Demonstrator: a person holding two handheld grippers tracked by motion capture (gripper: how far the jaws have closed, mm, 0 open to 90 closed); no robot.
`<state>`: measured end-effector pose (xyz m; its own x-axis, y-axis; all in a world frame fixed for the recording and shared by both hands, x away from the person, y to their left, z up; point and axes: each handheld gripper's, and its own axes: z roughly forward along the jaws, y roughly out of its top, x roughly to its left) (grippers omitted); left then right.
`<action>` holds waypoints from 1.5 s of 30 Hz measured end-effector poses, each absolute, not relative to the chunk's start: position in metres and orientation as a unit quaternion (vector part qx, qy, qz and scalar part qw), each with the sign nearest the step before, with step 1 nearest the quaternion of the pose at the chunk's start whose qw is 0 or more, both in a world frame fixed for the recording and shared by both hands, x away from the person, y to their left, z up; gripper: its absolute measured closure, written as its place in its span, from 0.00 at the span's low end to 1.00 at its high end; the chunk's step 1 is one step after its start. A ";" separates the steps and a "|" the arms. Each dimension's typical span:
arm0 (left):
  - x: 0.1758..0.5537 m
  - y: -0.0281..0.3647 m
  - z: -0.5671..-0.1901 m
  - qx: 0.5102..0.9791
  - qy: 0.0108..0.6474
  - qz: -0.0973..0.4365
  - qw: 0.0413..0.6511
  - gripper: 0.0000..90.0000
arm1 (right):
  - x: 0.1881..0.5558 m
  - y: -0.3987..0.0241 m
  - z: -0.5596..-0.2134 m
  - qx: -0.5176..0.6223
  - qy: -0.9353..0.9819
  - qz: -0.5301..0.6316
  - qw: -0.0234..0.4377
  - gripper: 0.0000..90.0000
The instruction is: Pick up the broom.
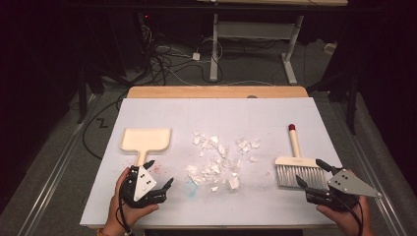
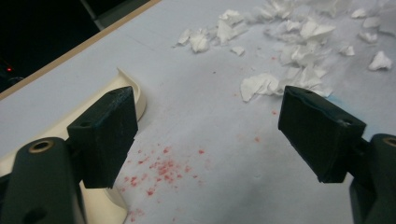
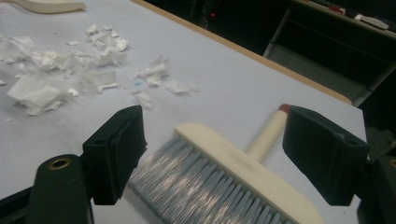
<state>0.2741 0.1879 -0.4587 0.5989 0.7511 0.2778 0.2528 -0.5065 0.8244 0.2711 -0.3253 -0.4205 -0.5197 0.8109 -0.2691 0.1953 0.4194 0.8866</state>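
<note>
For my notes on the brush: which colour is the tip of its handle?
Red; the brush handle tip shows it best in the high view.

Dustpan (image 1: 146,139) on table (image 1: 216,206) left, paper scraps (image 1: 221,160) mid, brush (image 1: 298,164) right, w/ handle pointing away.

From above the near edge we look forward and down over the whole table (image 1: 216,110). Our left gripper camera sits low, close to the surface, facing the paper scraps (image 2: 299,51). The right one, equally low, shares those scraps (image 3: 56,74).
</note>
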 end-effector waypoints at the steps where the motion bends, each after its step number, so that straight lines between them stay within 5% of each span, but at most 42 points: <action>1: 0.276 0.187 -0.457 0.804 0.319 0.315 0.390 0.21 | 0.274 -0.325 -0.420 0.334 0.763 0.423 0.358 0.24; 22: 0.272 0.185 -0.462 0.823 0.313 0.303 0.365 0.21 | 0.304 -0.338 -0.414 0.382 0.765 0.386 0.346 0.25; 35: 0.273 0.183 -0.465 0.832 0.316 0.300 0.344 0.21 | 0.394 -0.335 -0.410 0.473 0.782 0.306 0.266 0.29; 45: 0.272 0.178 -0.466 0.841 0.305 0.300 0.332 0.21 | 0.444 -0.329 -0.444 0.550 0.772 0.224 0.226 0.37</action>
<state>0.2720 0.1781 -0.4663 0.6343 0.7120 0.3013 0.3134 -0.5930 0.7417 0.4444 -0.3295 -0.4441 -0.2923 0.9508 -0.1026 0.7480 0.2941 0.5950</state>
